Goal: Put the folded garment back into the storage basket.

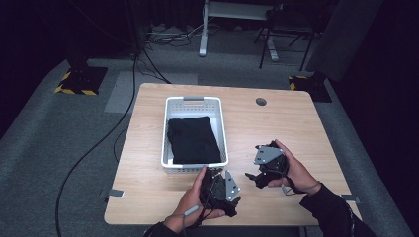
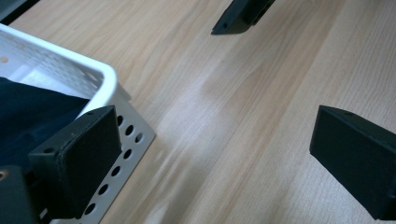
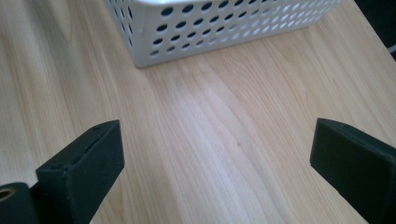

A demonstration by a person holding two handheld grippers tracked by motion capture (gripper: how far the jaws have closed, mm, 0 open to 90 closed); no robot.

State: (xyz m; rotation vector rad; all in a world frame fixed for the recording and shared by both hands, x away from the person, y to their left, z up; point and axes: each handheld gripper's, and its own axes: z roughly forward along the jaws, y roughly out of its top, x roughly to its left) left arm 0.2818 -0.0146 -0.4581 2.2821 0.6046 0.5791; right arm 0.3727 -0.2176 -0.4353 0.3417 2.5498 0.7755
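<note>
Cloth [image 1: 193, 139] lies folded flat in the basket [image 1: 217, 114], while the left gripper [image 1: 221, 190] and right gripper [image 1: 264, 170] hover near its front, jaws spread wide and empty, seemingly placed to reach in.

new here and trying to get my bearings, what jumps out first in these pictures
A white basket with holes in its walls stands on the wooden table, a folded black cloth lying inside it. Near the table's front edge, two hands hold tongs, the left tongs by the basket's near corner and the right tongs beside them, both with jaws wide apart and empty.
</note>
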